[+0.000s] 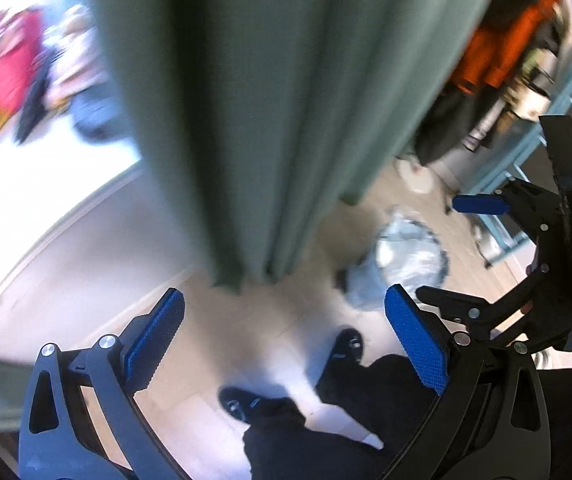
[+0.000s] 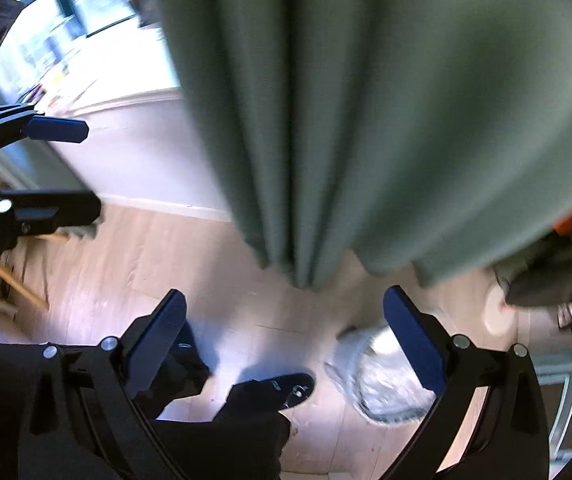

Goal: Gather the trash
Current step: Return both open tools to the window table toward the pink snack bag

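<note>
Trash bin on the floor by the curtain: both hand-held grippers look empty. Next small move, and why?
Probably lower the right hand-held gripper toward the lined trash bin, which sits on the wood floor just below the green curtain. Both it and the left hand-held gripper are open and hold nothing, and the frames are motion-blurred, so no loose trash can be made out yet.

You stand in a lived-in home: a green curtain [image 1: 270, 112] hangs to a pale wood floor [image 2: 190, 264], a lined trash bin [image 1: 410, 252] sits beside it, and an orange garment [image 1: 502, 48] hangs near a bright window [image 2: 66, 20].
</note>
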Demonstrator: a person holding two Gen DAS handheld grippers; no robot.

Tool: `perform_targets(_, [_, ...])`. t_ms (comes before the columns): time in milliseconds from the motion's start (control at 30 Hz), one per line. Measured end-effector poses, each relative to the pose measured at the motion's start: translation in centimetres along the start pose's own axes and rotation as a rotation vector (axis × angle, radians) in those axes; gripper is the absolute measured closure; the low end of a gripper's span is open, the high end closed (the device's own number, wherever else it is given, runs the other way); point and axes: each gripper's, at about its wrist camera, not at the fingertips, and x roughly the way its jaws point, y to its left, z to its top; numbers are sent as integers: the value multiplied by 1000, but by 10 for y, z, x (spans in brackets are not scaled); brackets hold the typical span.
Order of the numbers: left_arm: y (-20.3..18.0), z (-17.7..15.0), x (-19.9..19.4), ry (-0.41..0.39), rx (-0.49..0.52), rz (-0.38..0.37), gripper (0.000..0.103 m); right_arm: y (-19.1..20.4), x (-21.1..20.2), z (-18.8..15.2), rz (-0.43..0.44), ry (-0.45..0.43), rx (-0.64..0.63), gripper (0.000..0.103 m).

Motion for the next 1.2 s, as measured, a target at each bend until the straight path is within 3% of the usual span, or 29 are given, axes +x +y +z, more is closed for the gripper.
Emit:
perform_targets(333, [158, -63, -64, -68, -245, 172, 6, 131, 21, 89, 133, -76, -167, 7])
perform_targets(533, [225, -84, -99, -125, -293, 246, 6, 198, 31, 143, 179, -129, -221, 7])
perform_targets(900, [295, -99, -171, -259, -487, 352, 6, 260, 22, 225, 254, -199, -297, 7])
perform_targets(1200, [347, -89, -178, -275, -591, 383, 6, 278, 48, 281, 346, -183, -343, 7])
